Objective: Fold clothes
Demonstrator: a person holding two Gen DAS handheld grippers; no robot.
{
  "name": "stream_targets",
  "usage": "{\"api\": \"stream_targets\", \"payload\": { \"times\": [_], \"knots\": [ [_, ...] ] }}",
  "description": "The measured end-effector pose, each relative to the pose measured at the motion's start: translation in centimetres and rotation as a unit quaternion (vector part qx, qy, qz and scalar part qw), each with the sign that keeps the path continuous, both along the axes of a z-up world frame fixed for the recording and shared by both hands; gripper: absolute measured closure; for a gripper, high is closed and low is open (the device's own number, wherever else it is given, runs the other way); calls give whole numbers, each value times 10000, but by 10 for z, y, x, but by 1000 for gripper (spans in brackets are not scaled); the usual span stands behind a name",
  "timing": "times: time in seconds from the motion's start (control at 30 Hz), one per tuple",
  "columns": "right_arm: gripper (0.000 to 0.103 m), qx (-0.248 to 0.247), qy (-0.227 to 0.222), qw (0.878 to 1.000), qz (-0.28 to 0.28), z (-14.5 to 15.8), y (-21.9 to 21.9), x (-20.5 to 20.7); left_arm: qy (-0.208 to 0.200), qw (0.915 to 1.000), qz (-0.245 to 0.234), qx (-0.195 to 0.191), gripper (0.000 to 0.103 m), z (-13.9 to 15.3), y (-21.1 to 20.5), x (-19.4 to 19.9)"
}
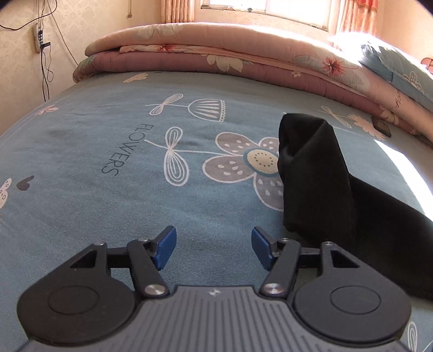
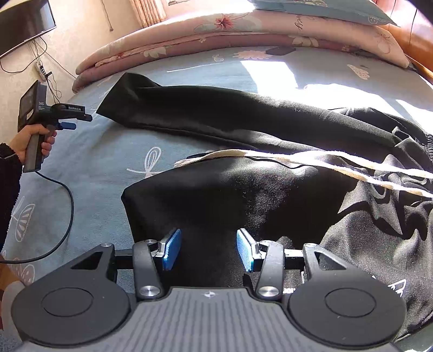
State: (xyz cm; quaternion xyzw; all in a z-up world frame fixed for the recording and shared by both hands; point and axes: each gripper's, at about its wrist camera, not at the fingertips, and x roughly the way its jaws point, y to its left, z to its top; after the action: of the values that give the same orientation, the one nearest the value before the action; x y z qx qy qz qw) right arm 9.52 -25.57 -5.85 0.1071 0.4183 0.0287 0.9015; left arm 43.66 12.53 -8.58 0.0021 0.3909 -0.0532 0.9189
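Black trousers (image 2: 243, 119) with a white drawstring (image 2: 297, 159) lie spread on the blue flowered bed sheet (image 2: 94, 168). One leg stretches toward the far left; the near part lies folded under my right gripper (image 2: 208, 249), which is open just above the cloth. My left gripper (image 1: 212, 249) is open and empty over the bare sheet (image 1: 108, 135), left of the trouser leg end (image 1: 314, 168). It also shows in the right wrist view (image 2: 67, 119), held by a hand beside the leg end.
Folded pink floral quilts (image 1: 216, 56) lie along the far side of the bed, with a blue pillow (image 2: 324, 8) on top. A power strip with cables (image 1: 38, 35) hangs on the left wall. A cable (image 2: 67, 211) trails from the left gripper.
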Motion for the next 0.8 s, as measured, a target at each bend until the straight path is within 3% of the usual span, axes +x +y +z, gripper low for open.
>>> {"api": "stream_targets", "payload": {
  "times": [0.1,0.17,0.23,0.4,0.57,0.67,0.8],
  "knots": [
    [52,-89,-9,9999,145,2,10,4,-107,9977,-646,189,36,-11,-19,-7],
    [52,-132,21,9997,207,2,16,7,-342,9946,-815,543,34,-18,-34,-6],
    [52,-172,43,9995,255,3,21,9,-571,9930,-809,649,34,-22,-42,1],
    [52,-234,122,9993,252,-1,25,16,-1005,9913,-832,-192,34,-16,-45,21],
    [52,-222,217,9993,202,-9,25,25,-1355,9876,-639,-472,28,-1,-50,45],
    [51,-243,233,9992,206,-12,27,29,-1506,9866,-255,-565,28,5,-45,56],
    [51,-270,244,9991,220,-14,30,32,-1831,9791,317,-826,28,14,-28,59]
  ]
}}
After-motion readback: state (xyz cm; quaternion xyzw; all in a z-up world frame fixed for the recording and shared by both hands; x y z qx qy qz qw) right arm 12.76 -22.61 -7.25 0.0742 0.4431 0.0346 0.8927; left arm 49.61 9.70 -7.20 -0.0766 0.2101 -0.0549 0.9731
